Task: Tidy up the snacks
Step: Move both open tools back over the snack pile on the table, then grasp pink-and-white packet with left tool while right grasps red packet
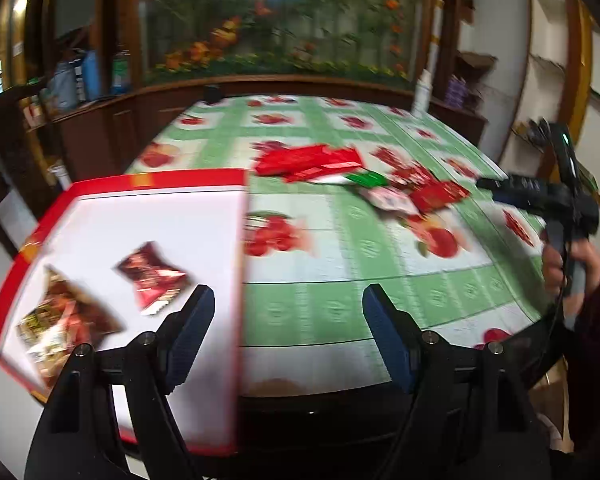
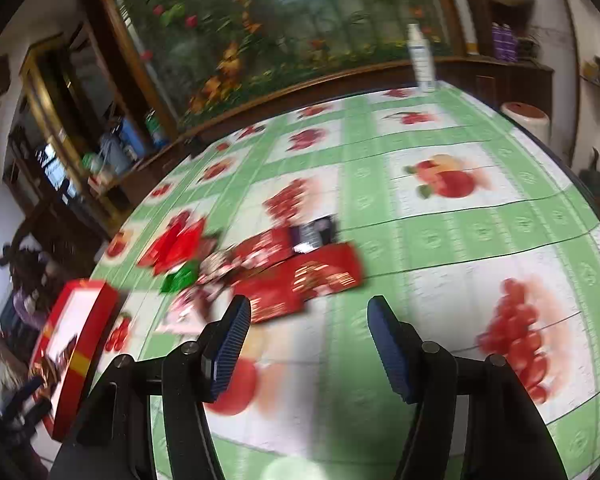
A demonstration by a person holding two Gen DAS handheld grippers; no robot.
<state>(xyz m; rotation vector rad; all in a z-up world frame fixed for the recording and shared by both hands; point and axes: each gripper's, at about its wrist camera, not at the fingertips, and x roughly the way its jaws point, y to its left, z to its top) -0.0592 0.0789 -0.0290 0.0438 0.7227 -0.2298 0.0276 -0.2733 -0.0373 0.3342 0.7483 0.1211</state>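
Left wrist view showed the left gripper point(image 1: 288, 300) spread and empty above the red-rimmed box point(image 1: 160, 179) holding two packets point(image 1: 152, 276), while the right gripper point(image 2: 308, 312), also spread, faced the loose snack pile point(image 2: 284, 264), evidently requiring a pickup next.

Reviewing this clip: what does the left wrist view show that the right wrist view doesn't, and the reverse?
Only the left wrist view shows two snack packets lying inside the red-rimmed box, plus the right hand-held gripper from outside. Only the right wrist view shows a white bottle at the table's far edge and a dark packet on the pile. Both show the snack pile on the fruit-print tablecloth, with open jaws holding nothing.
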